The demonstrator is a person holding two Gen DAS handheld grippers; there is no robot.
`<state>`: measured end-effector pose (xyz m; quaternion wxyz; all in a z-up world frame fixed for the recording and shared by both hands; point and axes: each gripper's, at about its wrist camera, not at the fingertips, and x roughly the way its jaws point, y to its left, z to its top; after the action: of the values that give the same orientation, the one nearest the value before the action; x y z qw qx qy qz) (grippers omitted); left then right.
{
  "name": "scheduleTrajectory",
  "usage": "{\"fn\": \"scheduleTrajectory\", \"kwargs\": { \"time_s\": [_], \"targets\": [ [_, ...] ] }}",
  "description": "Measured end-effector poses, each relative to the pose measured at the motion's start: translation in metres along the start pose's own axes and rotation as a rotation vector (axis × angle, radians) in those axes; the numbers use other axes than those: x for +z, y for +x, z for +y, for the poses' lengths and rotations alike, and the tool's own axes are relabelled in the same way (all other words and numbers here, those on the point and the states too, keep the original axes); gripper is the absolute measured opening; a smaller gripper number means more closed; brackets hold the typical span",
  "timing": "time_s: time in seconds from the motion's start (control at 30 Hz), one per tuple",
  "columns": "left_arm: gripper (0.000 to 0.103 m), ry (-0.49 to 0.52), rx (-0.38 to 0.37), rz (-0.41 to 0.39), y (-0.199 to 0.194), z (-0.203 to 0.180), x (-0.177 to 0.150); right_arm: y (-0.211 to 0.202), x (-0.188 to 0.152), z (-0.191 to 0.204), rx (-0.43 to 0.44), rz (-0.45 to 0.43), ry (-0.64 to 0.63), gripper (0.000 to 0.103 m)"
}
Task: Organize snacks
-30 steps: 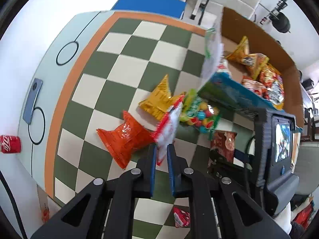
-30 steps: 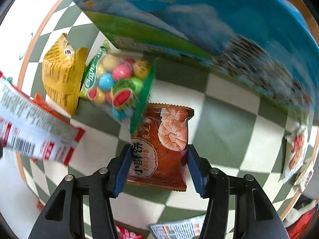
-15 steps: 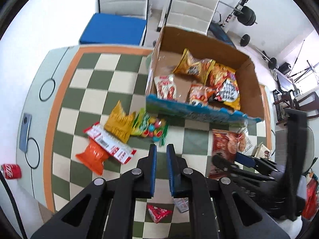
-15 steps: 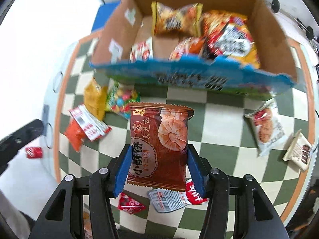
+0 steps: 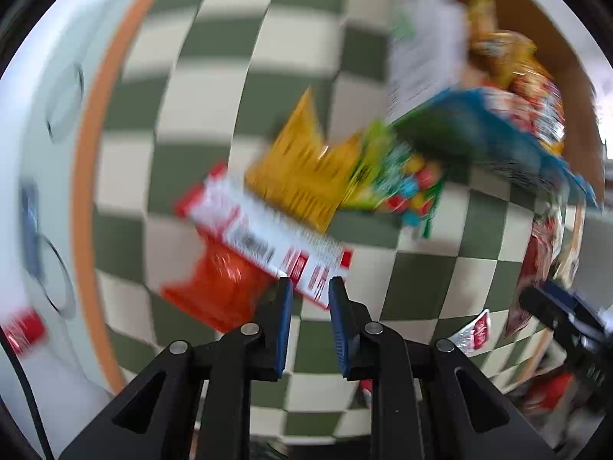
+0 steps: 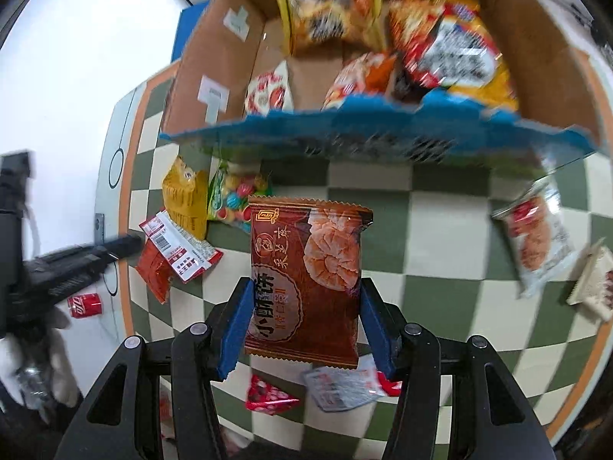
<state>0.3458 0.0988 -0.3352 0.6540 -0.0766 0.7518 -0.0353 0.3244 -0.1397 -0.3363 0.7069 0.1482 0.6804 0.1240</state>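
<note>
My right gripper (image 6: 302, 299) is shut on a brown pastry packet (image 6: 306, 280) and holds it upright above the checkered table, in front of the cardboard box (image 6: 199, 73) that holds several snack bags. My left gripper (image 5: 309, 291) is a little open and empty, just above a red-and-white packet (image 5: 264, 237) that lies over an orange bag (image 5: 218, 291). A yellow bag (image 5: 302, 168) and a candy bag (image 5: 398, 184) lie beside them. The left wrist view is blurred. The same pile shows in the right wrist view (image 6: 180, 245).
A red can (image 6: 85, 305) and a phone (image 5: 30, 226) lie at the table's left edge. A white cracker packet (image 6: 536, 245) and a beige packet (image 6: 594, 287) lie right. Small red packets (image 6: 268, 395) lie near the front edge.
My left gripper has dropped down towards the red-and-white packet and its jaws have parted slightly. My right gripper has carried the brown packet closer to the box.
</note>
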Motion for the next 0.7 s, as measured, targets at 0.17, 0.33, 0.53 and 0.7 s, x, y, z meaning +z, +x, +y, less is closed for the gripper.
{"fn": "scheduleTrajectory", "kwargs": {
  "time_s": [0.17,0.33,0.53,0.7],
  "targets": [
    [0.018,-0.187,-0.126,0.059,0.027,0.025,0.012,0.015,-0.001,0.013,0.004,0.018,-0.002,0.057],
    [0.018,-0.288,-0.126,0.059,0.042,0.03,0.03,0.021,0.0,0.017,-0.018,0.024,-0.008,0.057],
    [0.018,-0.301,-0.019,0.056,0.05,0.033,0.035,0.026,-0.002,0.012,-0.033,0.041,0.01,0.057],
    [0.029,-0.329,-0.053,0.05,0.052,0.041,0.038,0.029,-0.006,0.009,-0.019,0.057,0.022,0.057]
  ]
}}
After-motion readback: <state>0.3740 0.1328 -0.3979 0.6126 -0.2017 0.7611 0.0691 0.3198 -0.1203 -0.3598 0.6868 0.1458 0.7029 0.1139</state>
